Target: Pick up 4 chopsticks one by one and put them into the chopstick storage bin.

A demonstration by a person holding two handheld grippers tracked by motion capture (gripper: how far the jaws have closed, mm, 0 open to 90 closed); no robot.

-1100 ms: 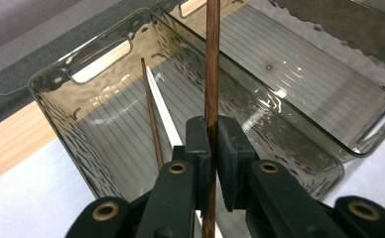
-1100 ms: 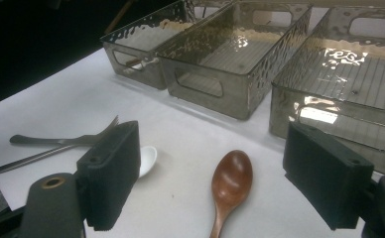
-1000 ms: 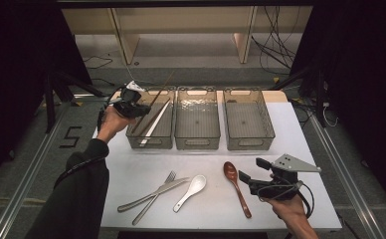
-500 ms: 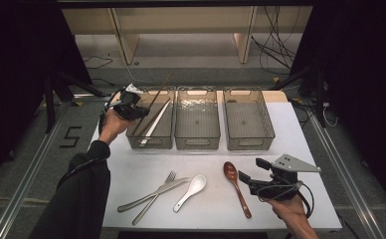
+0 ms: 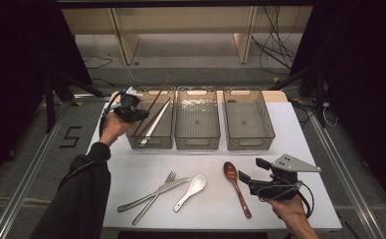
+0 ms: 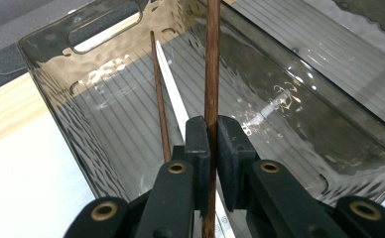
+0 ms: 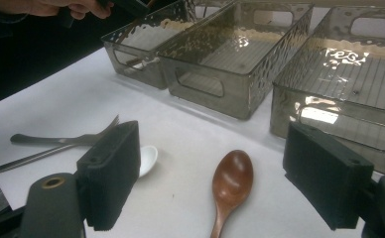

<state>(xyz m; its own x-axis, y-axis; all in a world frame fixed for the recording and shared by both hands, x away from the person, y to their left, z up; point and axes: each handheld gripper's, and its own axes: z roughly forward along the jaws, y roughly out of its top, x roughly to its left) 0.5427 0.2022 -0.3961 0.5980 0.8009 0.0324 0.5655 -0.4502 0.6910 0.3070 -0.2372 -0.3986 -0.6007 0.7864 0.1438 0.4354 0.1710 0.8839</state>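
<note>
— What have your left fingers (image 6: 211, 144) got?
— They're pinched tight on a long dark wooden chopstick (image 6: 211, 59), held over the leftmost smoky clear plastic bin (image 5: 167, 141) at the worktop's far side.
— And the right fingers (image 7: 220, 183)?
— Spread wide, gripping nothing, just above the brown wooden spoon (image 7: 231, 182).

Left gripper (image 6: 211, 134): black fingers (image 6: 198, 148), brass-coloured screws. Right gripper (image 5: 248, 180): black ribbed fingers (image 7: 111, 173), grey three-cornered plate on top, black cable trailing. Person's left arm: dark sleeve (image 5: 81, 199).

My left gripper (image 6: 213, 144) pinched a brown chopstick (image 6: 211, 59) over the bin (image 6: 81, 84), above another chopstick (image 6: 159, 94).
</note>
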